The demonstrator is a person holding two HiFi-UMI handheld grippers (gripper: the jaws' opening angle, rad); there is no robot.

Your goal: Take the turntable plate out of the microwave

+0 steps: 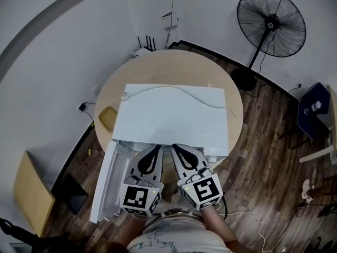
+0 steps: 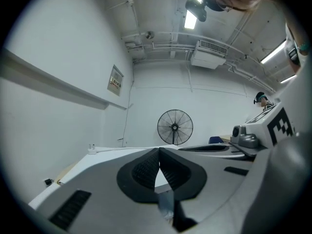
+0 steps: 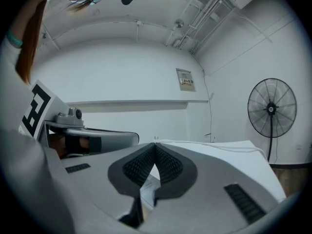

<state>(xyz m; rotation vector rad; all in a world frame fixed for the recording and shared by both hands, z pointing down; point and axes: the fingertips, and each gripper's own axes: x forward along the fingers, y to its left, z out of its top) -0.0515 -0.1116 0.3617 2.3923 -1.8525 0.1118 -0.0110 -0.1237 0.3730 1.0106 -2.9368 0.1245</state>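
A white microwave [image 1: 171,115] stands on a round wooden table [image 1: 179,65], its door [image 1: 108,181] swung open toward the lower left. The turntable plate is not visible in any view; the cavity is hidden under the microwave's top. My left gripper [image 1: 157,148] and right gripper [image 1: 174,147] sit side by side at the microwave's front edge, both shut with nothing between the jaws. In the left gripper view the left gripper [image 2: 159,149] has its pads meeting just above the microwave's top [image 2: 107,156]. The right gripper [image 3: 155,144] stands the same way in its own view.
A white power cable [image 1: 174,91] lies across the microwave's top. A tan pad [image 1: 108,118] rests on the table to the left. A black standing fan [image 1: 271,22] is at the back right, a blue chair [image 1: 313,109] at the far right, a wooden board [image 1: 31,194] at the lower left.
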